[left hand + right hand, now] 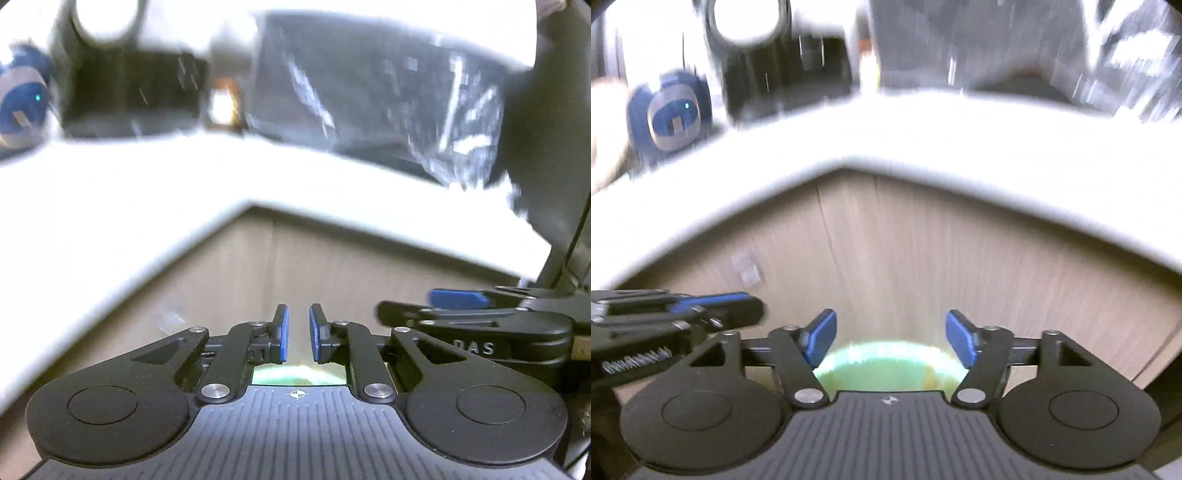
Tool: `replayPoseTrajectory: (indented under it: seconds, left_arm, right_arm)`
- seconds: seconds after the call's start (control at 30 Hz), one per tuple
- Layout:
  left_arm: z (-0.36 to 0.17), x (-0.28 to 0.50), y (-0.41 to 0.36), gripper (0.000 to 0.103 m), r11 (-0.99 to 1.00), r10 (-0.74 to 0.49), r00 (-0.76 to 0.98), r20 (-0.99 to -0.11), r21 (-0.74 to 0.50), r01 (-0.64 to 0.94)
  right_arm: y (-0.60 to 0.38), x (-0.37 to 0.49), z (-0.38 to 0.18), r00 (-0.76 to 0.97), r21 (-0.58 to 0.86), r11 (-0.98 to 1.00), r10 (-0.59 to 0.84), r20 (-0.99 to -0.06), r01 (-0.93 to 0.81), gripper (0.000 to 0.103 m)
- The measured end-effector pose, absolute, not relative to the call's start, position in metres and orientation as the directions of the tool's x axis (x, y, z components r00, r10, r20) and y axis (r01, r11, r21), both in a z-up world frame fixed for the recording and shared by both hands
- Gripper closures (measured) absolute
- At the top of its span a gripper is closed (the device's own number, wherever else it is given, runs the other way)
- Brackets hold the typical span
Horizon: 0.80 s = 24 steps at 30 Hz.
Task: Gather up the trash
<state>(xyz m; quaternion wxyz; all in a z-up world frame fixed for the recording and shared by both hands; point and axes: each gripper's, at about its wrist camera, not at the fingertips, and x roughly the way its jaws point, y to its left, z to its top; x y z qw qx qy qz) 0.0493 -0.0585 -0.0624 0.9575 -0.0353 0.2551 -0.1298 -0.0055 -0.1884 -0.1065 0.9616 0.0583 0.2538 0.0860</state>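
Both views are motion-blurred. My left gripper [299,332] has its blue pads nearly together with a narrow gap and nothing between them. My right gripper [891,341] is open and empty; it also shows at the right of the left wrist view [458,301]. The left gripper shows at the left of the right wrist view [713,302]. Both point at the corner of a white countertop [923,140] above beige cabinet fronts [905,258]. A green round thing [886,363] lies low between the right fingers; what it is cannot be told. A dark plastic bag [369,85] stands on the counter.
A black appliance [129,92] and a blue and silver device [674,114] stand at the back left of the counter. The plastic-wrapped dark bulk fills the back right [997,44]. A small orange and white item [223,103] sits between them.
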Motion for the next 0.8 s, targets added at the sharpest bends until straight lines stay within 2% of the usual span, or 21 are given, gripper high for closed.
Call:
replayPoseTrajectory:
  seconds: [0.1,0.23,0.43,0.8]
  left_arm:
    - [-0.038,0.017,-0.054,0.088,0.985,-0.167,0.898,-0.407,-0.038,0.166]
    - [-0.021,-0.022,-0.053,0.088,0.993,-0.115,0.946,-0.304,-0.033,0.11]
    - [-0.018,-0.048,-0.063,0.088,0.992,-0.126,0.949,-0.289,-0.016,0.127]
    - [-0.019,-0.069,-0.056,0.088,0.995,-0.094,0.95,-0.297,-0.003,0.098]
  right_arm:
    - [-0.18,-0.035,-0.075,0.908,0.146,0.981,0.177,-0.379,-0.13,0.022]
    - [-0.17,-0.056,-0.063,0.935,0.147,0.977,0.191,-0.3,-0.152,0.02]
    - [-0.161,-0.096,-0.064,0.95,0.179,0.969,0.208,-0.234,-0.168,0.018]
    - [-0.146,-0.111,-0.075,0.939,0.181,0.963,0.242,-0.245,-0.201,0.017]
